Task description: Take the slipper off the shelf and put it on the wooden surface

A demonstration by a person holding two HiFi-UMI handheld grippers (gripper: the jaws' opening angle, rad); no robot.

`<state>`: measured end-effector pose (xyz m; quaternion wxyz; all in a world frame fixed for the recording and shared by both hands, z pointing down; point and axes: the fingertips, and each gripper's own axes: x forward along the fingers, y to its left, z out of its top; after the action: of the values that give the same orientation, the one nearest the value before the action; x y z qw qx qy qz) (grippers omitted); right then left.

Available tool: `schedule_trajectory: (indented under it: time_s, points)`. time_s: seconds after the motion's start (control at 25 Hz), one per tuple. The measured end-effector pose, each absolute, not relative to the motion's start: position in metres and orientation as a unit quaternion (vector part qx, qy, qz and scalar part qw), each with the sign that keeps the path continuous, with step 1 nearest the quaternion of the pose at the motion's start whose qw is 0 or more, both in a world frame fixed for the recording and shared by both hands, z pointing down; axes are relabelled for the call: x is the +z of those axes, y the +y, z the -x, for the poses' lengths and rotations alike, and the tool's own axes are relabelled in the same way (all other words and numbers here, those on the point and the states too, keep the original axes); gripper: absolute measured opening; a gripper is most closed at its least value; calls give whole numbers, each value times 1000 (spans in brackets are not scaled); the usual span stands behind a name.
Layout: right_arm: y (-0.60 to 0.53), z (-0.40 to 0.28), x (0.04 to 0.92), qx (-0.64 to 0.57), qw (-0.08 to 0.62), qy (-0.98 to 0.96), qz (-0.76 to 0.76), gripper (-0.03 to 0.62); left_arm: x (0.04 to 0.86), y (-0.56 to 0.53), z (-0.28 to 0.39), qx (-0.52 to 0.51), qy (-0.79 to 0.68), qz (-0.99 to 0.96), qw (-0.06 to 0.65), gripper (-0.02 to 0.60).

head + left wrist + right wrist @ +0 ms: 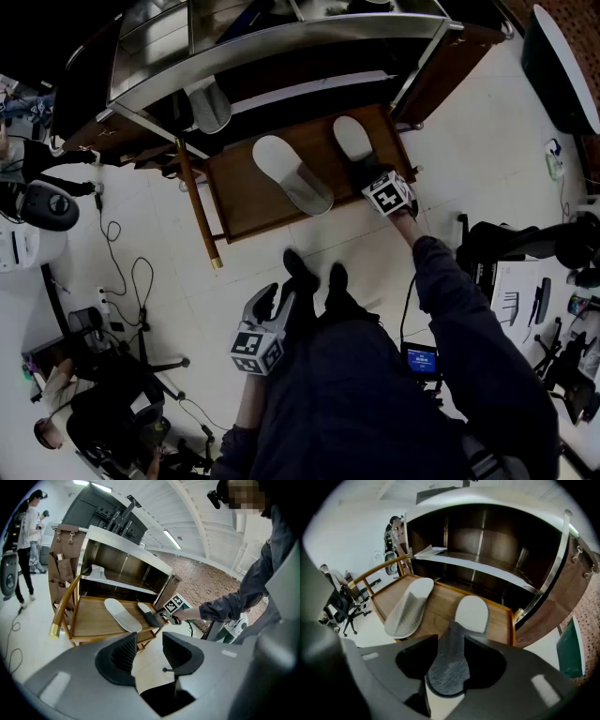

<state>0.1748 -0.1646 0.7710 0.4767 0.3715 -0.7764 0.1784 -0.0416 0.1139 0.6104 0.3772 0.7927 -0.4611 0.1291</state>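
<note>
A white slipper [353, 139] with a grey upper [450, 663] lies on the wooden surface [246, 204] at its right end, heel pointing to the back. My right gripper [372, 180] is at its toe end. Its jaws stand open, with the grey upper lying between them and the sole flat on the wood. A second slipper [408, 606] lies sole-up to the left on the same surface. A third [208, 103] sits on the shelf [487, 564] above. My left gripper [272, 302] hangs low by the person's legs, open and empty.
The metal-framed cabinet [281, 42] overhangs the back of the wooden surface. A brass-tipped rail [199, 220] runs down its left side. Cables [127, 272] and an office chair [122, 375] are on the floor at left, with a desk [544, 300] at right. People stand at far left [26, 550].
</note>
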Motion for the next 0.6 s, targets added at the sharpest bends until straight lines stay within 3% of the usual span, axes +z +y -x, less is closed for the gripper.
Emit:
schedule_trajectory:
  time_s: [0.16, 0.32, 0.6]
  points:
    - [-158, -183, 820, 287, 496, -727, -377, 150, 615, 92, 89, 136, -457, -793, 379, 190]
    - [-182, -184, 829, 282, 494, -710, -414, 41, 625, 75, 132, 139, -459, -789, 385, 190]
    - [-169, -174, 751, 318, 382, -740, -454, 12, 623, 44, 138, 115, -424, -810, 389, 183]
